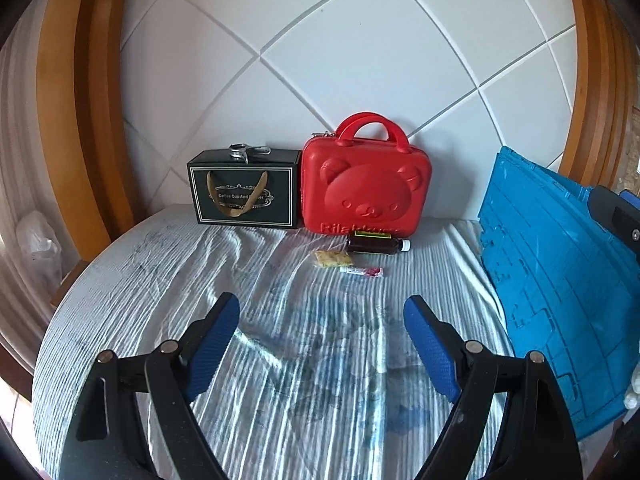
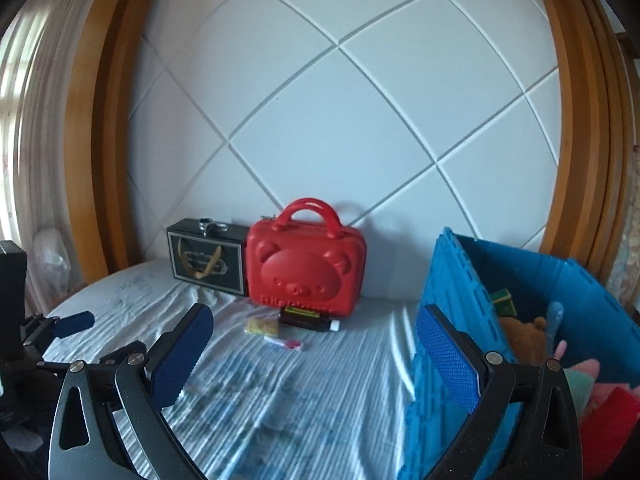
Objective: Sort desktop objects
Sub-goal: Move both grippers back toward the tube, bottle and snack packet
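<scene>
My left gripper is nearest in its view, blue pads spread wide, nothing between them, over the wrinkled striped cloth covering the surface. My right gripper likewise stands wide and empty, its right finger in front of the blue crate. The crate sits on the right side; inside I see a brown plush toy, a green box and pink and red soft things, blurred. Far against the white quilted panel: a black gift box with a gold ribbon handle on the left, something metal on top, can't tell what. Touching it on the right, a red bear-face case, upright, handle up. Just in front of the case a dark brown bottle lies on its side, white cap to the right. Nearer, a small yellow packet, and just beside it a small white-and-pink tube. These small things are well apart from both grippers. Wooden frame on both sides.
</scene>
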Demonstrator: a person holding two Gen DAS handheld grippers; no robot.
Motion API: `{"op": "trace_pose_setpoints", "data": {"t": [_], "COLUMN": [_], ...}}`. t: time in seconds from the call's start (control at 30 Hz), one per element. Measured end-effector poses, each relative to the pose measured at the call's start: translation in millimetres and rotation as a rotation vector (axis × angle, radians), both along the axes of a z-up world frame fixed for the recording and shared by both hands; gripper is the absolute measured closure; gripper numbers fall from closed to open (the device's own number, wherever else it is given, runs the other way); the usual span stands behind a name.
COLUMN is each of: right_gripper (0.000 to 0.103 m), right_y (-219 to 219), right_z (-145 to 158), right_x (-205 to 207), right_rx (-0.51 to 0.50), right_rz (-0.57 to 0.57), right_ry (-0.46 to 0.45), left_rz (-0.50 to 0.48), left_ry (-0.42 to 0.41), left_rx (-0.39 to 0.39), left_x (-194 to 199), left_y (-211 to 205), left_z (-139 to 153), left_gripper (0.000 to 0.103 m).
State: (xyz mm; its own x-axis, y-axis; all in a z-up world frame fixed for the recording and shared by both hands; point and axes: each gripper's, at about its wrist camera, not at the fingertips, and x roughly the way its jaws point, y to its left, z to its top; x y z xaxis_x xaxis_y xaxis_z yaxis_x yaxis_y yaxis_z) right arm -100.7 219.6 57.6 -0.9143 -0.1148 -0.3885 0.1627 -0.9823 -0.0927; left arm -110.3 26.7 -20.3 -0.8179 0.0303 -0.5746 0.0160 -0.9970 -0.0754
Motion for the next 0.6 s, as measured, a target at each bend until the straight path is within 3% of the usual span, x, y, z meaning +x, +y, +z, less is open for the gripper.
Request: {"op": "trace_pose_setpoints", "data": {"t": [0.2,0.33,0.6], "right_gripper": [0.0,0.0,0.0], "right_y": [-3,-3,14], "right_z": [-43,-98,-194], "right_x": [-65,-123,-232], "right_rx": [0.016,0.069,-0.067], "right_rz": [-0.037,-0.068,-0.081], "right_ry": [-0.117,-0.26,-0.439], "left_rz": [0.008,-0.002,-0.046], "left_ry": [-0.113,-0.179,-0.298], "left_rx": [0.016,0.0,0.002], "left_x": [-57,-96,-192], "left_y": [-15,-12,-14], "left_z": [-45,-76,-153], "left_gripper": [0.019,0.019,0.019]}}
